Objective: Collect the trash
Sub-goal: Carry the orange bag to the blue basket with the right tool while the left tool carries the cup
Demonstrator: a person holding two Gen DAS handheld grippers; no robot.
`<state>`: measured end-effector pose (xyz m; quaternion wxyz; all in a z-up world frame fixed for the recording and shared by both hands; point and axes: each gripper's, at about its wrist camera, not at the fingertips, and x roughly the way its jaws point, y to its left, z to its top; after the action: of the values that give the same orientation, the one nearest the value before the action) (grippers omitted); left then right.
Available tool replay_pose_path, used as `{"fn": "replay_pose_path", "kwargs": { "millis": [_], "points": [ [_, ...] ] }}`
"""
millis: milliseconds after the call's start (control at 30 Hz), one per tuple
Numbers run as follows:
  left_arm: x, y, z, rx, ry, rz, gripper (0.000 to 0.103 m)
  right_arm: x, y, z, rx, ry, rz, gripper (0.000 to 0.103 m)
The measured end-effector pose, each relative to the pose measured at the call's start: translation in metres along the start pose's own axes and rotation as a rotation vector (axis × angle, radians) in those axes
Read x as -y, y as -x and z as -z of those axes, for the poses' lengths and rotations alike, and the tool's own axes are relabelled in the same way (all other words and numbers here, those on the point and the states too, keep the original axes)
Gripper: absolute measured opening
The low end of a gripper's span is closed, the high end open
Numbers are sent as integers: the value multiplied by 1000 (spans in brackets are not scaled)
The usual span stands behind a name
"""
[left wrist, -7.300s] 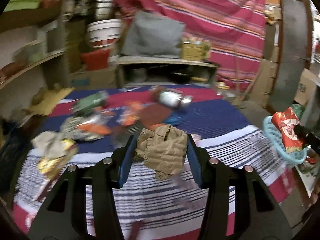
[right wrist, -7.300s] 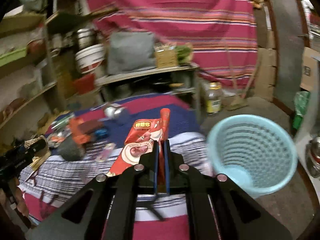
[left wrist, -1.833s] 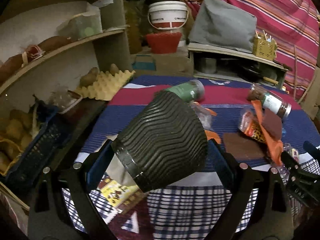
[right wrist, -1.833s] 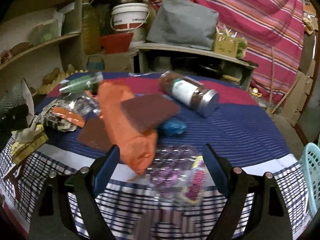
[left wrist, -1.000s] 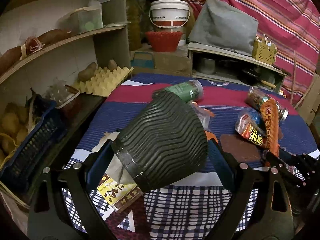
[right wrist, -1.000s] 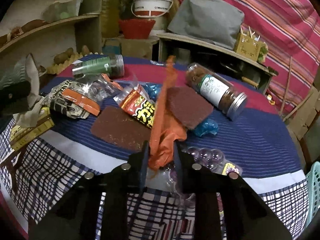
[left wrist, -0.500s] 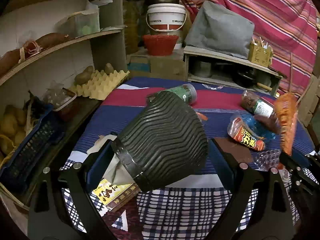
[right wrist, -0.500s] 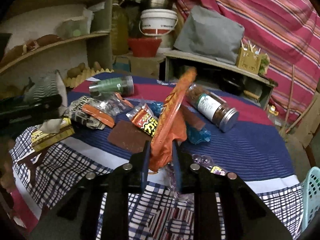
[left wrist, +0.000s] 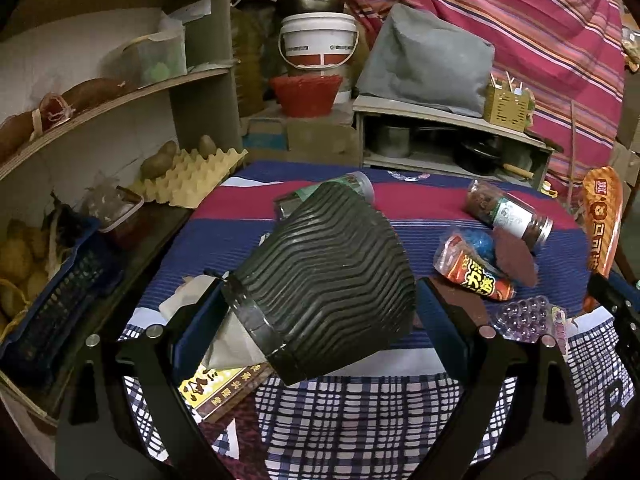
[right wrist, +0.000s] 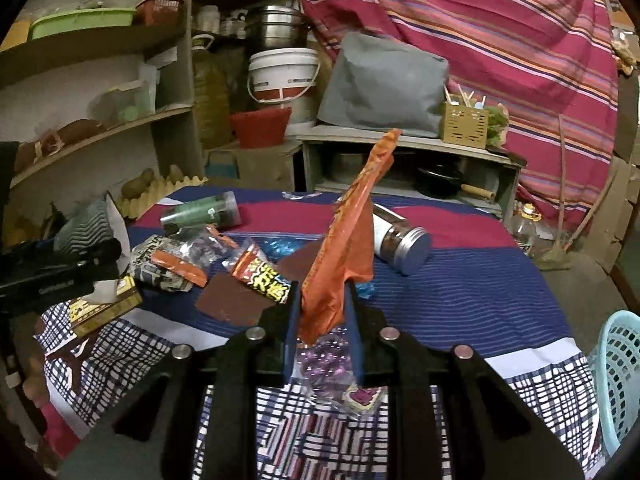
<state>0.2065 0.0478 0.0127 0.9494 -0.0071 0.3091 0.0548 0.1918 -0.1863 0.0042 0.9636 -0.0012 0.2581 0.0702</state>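
Right gripper pinches an orange wrapper, which rises toward twelve o'clock above the desk. Left gripper clamps a black ribbed cup (tilted, rim toward seven o'clock). Beyond, a red snack packet lies at ten o'clock; the blue basket sits at four o'clock.

My two handheld grippers: black frames, blue finger pads.
On my left gripper and right gripper, matte black angular arms carry round silver screws; the left one's side bears faint white lettering.
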Motion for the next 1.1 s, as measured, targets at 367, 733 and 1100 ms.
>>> {"fn": "replay_pose_path", "kwargs": {
  "millis": [367, 733, 1100],
  "points": [
    [21, 5, 3, 11, -46, 11, 90, 6, 1, 2, -3, -4, 8, 22],
    [43, 10, 2, 12, -55, 46, 90, 30, 14, 5, -19, -33, 17, 22],
    [96, 22, 6, 17, -115, 131, 90, 71, 42, 14, -51, -61, 17, 22]
  ]
}}
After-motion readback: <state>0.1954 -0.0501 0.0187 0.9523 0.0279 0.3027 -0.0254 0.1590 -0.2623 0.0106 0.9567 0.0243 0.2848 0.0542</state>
